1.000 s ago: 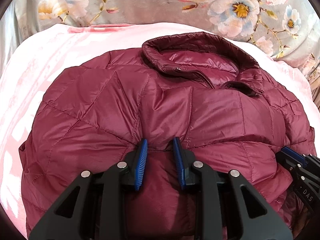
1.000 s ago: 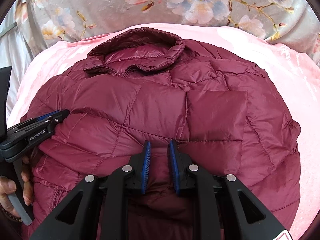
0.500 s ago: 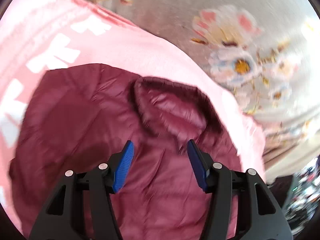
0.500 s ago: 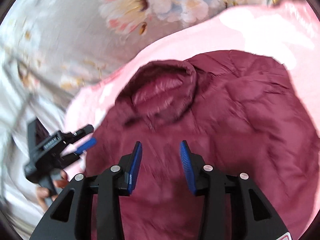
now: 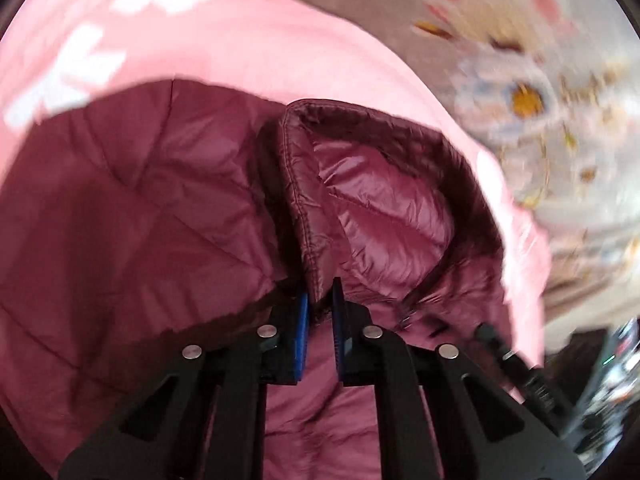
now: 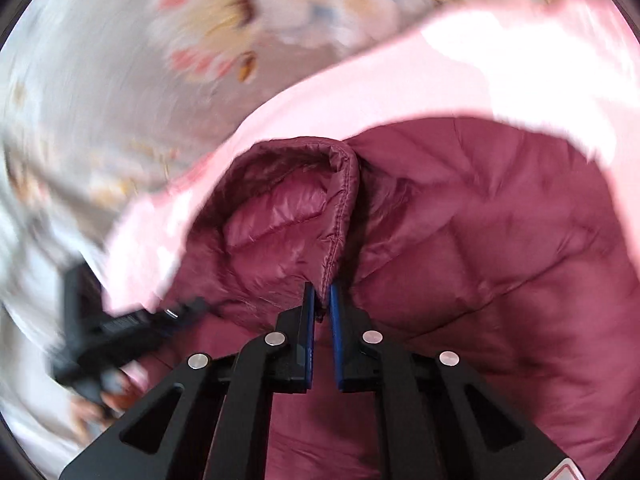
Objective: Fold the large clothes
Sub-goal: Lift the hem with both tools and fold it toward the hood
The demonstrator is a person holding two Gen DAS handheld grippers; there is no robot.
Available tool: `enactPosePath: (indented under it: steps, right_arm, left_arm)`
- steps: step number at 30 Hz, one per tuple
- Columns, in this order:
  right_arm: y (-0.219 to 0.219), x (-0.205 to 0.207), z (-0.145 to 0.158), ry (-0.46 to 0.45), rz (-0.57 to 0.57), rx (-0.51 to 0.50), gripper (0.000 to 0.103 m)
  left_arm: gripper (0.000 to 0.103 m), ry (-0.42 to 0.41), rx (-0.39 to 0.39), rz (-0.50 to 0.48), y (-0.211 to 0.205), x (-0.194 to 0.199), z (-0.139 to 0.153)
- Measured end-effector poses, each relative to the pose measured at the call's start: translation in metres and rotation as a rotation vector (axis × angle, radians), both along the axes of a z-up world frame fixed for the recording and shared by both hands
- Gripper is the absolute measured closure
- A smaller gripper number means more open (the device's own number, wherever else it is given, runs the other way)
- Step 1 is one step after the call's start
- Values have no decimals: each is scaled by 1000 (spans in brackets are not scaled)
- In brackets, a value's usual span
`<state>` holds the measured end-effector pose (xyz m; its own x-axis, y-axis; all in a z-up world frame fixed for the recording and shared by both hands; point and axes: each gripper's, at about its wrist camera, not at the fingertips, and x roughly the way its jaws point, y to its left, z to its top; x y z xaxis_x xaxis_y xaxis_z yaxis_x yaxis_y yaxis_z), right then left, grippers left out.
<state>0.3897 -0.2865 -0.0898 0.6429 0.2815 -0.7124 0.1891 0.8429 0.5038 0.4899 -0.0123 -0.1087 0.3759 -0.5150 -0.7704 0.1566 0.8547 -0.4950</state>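
A maroon quilted puffer jacket (image 5: pixel 140 220) lies folded on a pink cloth, with its stand-up collar (image 5: pixel 380 208) at the far end. My left gripper (image 5: pixel 320 304) has its jaws closing on the collar's left edge, and the fabric is pinched between the blue pads. In the right wrist view, my right gripper (image 6: pixel 322 300) is closing the same way on the right edge of the collar (image 6: pixel 280 216). The jacket's body (image 6: pixel 500 240) spreads to the right. Each gripper shows in the other's view: the right gripper (image 5: pixel 504 344) and the left gripper (image 6: pixel 132 328).
The pink cloth (image 5: pixel 240 40) with white lettering lies under the jacket on a grey floral bedsheet (image 5: pixel 540 100). A hand (image 6: pixel 116 392) holds the left gripper's handle. Dark clutter sits past the bed's edge at the lower right of the left wrist view.
Both grippers left the jacket's near fold, opened wide, moved forward to the collar and turned. Their jaws have now closed on the collar's two edges.
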Motion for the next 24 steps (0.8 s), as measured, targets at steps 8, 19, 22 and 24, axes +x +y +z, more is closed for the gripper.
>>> enactPosePath:
  steps: [8,19,22,24]
  right_arm:
    - [29,7,-23,53,80,-268,97]
    - [36,2,-28,17,76,-326,98]
    - [34,3,-27,14,80,-301,95]
    - [27,2,-27,16,87,-249,94]
  left_arm:
    - [92,-169,172,-65,-23,-22,-20]
    - [91,-330,342,-73,-42,-38,-26]
    - [91,-331,348,-74,-40,-39,-25]
    - [90,-325,335,-76,-37,-39,-23]
